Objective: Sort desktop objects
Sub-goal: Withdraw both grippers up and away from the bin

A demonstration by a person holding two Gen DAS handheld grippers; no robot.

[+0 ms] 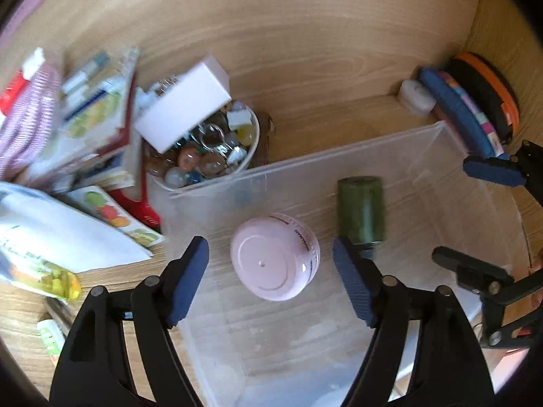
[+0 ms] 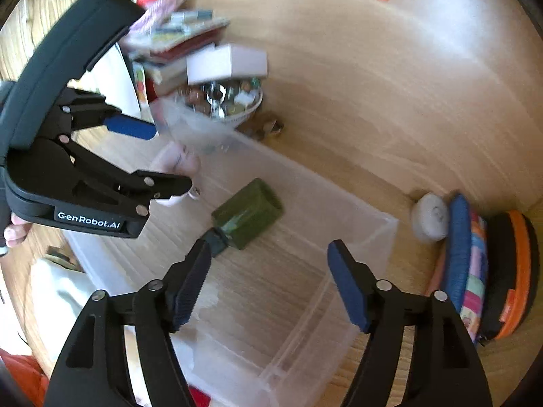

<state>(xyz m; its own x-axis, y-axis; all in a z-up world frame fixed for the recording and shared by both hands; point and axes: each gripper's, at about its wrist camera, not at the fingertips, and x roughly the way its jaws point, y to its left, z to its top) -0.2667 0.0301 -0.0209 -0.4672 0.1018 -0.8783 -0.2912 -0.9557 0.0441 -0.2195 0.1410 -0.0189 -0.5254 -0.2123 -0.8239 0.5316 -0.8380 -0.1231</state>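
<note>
A clear plastic bin (image 1: 356,156) sits on the wooden desk. A pink round jar (image 1: 275,257) lies inside it, and a dark green bottle (image 1: 361,212) lies beside the jar. My left gripper (image 1: 271,279) is open above the bin, its pads on either side of the pink jar without touching it. My right gripper (image 2: 268,283) is open and empty over the bin (image 2: 339,271), near the green bottle (image 2: 247,215). The left gripper (image 2: 152,159) shows at the left of the right wrist view, partly hiding the pink jar (image 2: 180,166).
A white bowl of marbles (image 1: 210,152) with a white box (image 1: 185,101) on top stands behind the bin. A stack of books and papers (image 1: 88,129) lies at left. Round pouches (image 2: 488,271) and a white roll (image 2: 431,217) stand at right.
</note>
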